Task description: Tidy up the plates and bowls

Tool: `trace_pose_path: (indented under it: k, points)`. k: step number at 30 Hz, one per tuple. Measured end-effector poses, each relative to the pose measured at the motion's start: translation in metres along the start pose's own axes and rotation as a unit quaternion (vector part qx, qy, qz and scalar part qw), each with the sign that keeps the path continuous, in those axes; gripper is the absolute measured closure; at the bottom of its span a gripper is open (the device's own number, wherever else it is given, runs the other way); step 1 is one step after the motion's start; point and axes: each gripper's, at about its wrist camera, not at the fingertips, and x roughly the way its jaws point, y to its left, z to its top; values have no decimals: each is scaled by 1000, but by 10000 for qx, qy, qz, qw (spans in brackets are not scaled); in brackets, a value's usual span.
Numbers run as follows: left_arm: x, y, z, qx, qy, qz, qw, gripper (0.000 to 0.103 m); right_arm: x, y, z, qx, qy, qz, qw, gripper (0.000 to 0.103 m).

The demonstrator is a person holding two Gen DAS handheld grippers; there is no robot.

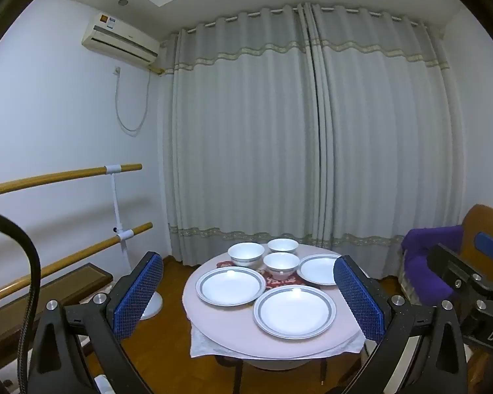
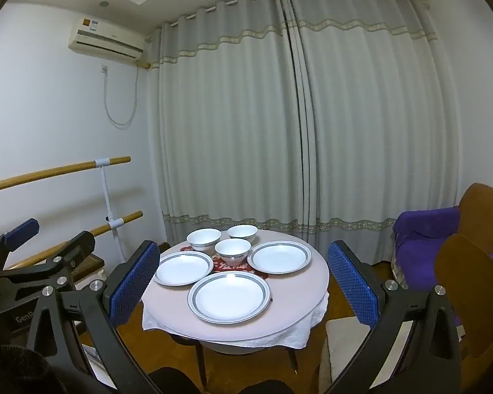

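Note:
Three white plates with grey rims lie on a small round table: a near one, a left one and a right one. Three white bowls stand behind them: left, back, middle. In the right wrist view the near plate, left plate, right plate and bowls show too. My left gripper is open and empty, well short of the table. My right gripper is open and empty, also held back.
A red mat lies under the middle bowl. A white cloth hangs under the tabletop. A wooden chair with purple cloth stands right. Wooden wall bars and a bench are left. Curtains hang behind.

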Motion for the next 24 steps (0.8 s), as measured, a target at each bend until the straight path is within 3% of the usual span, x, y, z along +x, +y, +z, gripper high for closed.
trace_pose_path:
  k: [9,24]
  points:
    - [-3,-4,-3,234,-78,-37,9997,0,-3,-1,0,100,37,-8,9999,0]
    - [-8,-1,4,111,-109,-131,9998,1,-5,-4,0,81,62,-19,9999,0]
